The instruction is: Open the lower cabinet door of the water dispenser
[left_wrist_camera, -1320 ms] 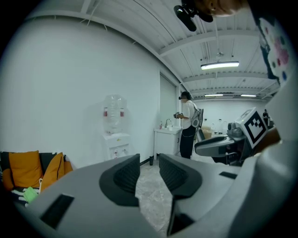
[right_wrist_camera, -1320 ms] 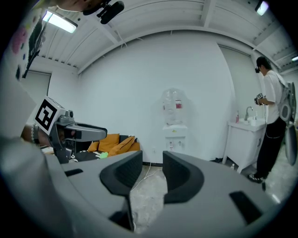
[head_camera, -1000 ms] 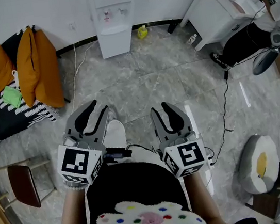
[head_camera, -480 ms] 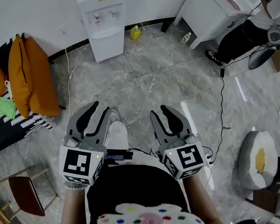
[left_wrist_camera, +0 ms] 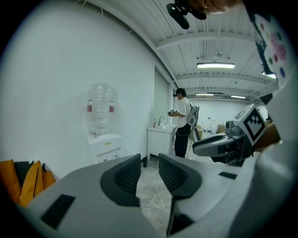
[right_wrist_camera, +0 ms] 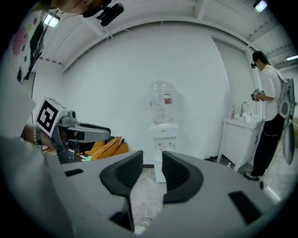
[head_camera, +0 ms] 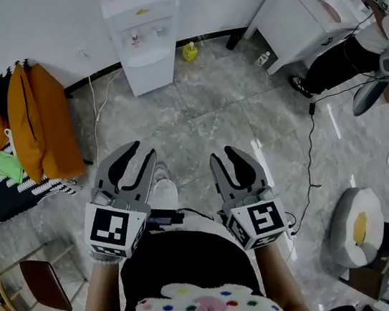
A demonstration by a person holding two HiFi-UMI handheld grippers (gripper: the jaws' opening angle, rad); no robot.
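Note:
The white water dispenser stands against the far wall, its lower cabinet door closed. It also shows in the left gripper view, dispenser, and in the right gripper view, dispenser, with a clear bottle on top. My left gripper and right gripper are held side by side at waist height, well short of the dispenser, over bare floor. Each is open with a narrow gap and nothing between the fingers, as the left gripper and right gripper show in their own views.
Orange jackets lie on a striped seat at left, with a small chair below. A yellow bottle stands by the dispenser. A white sink cabinet, a person and a floor cable are at right.
Both grippers have travelled forward over the floor toward the dispenser, which now sits lower and further left in the head view. The jaws look unchanged.

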